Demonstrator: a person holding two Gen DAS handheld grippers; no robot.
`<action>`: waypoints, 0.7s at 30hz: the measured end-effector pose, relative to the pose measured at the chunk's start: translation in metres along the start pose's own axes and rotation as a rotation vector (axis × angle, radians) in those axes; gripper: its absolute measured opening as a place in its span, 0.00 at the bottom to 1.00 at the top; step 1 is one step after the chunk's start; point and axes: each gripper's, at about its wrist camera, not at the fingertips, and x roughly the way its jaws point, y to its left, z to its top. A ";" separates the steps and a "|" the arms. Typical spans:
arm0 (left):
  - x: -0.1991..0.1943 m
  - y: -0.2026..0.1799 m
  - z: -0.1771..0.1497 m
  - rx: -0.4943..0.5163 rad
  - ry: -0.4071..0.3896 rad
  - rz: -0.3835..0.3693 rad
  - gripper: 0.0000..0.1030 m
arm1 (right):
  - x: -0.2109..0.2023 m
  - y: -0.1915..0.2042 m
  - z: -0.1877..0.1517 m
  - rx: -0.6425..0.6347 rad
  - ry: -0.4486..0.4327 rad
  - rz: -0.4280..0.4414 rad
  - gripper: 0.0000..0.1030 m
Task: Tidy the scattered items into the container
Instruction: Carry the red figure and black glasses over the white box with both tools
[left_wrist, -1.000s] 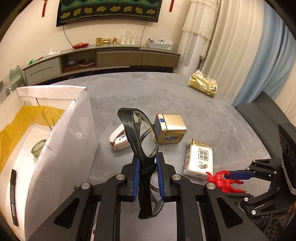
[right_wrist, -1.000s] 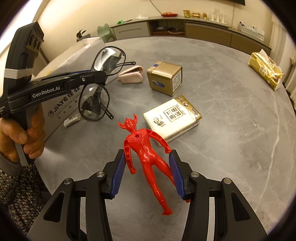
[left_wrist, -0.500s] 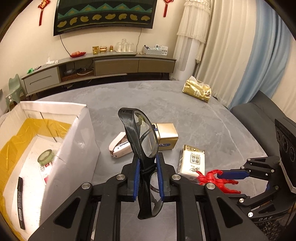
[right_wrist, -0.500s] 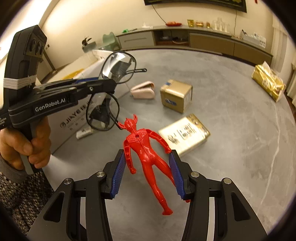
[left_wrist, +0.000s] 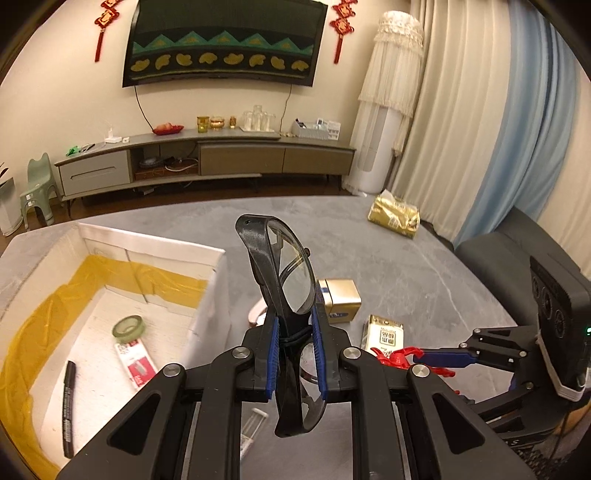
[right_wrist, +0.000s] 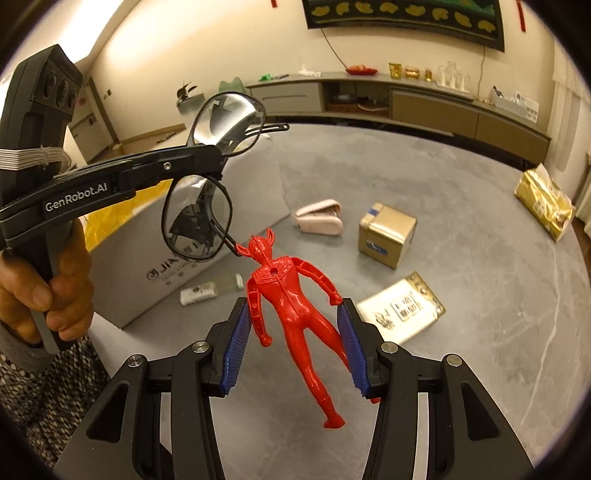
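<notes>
Both claws are up off the grey table (left_wrist: 424, 266) now, and each is carrying something. The left gripper (left_wrist: 294, 354) is pinching a pair of black-framed glasses (left_wrist: 286, 284) at the bridge between its blue pads (left_wrist: 273, 350), one lens standing above the fingers at centre frame, the other hanging below. The right gripper (right_wrist: 293, 347) is clamping the red toy figure (right_wrist: 291, 306) at the arms and hips, horned head pointing up the frame, legs dangling toward the bottom.

Compared with a second ago, the left wrist view is rising and tilting: the white cardboard box (left_wrist: 218, 280) was a tall wall at the left edge, and now its open top is showing at lower left, with the yellow liner (left_wrist: 122, 277), a roll of green tape (left_wrist: 128, 328), a red-and-white packet (left_wrist: 137, 367) and a black marker (left_wrist: 67, 398) lying inside. More wall and the dark hanging (left_wrist: 225, 40) are filling the upper frame.

In the right wrist view the glasses are climbing too, from middle left to upper left, and the table items are shrinking below: the pink stapler (right_wrist: 319, 222), the gold tin (right_wrist: 386, 234) and the white-and-gold packet (right_wrist: 402, 312) are sitting right of centre, well apart from the box. A small white tube (right_wrist: 210, 290) is lying just beside the box's near wall. The person's hand (right_wrist: 51, 291) is gripping the left handle at the left edge.
</notes>
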 end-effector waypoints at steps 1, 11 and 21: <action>-0.004 0.002 0.001 -0.004 -0.008 -0.001 0.17 | -0.001 0.003 0.002 -0.002 -0.008 -0.001 0.49; -0.034 0.025 0.007 -0.044 -0.068 0.007 0.17 | -0.006 0.028 0.023 -0.015 -0.064 0.014 0.49; -0.064 0.053 0.014 -0.094 -0.129 0.027 0.17 | -0.001 0.049 0.037 -0.031 -0.077 0.032 0.49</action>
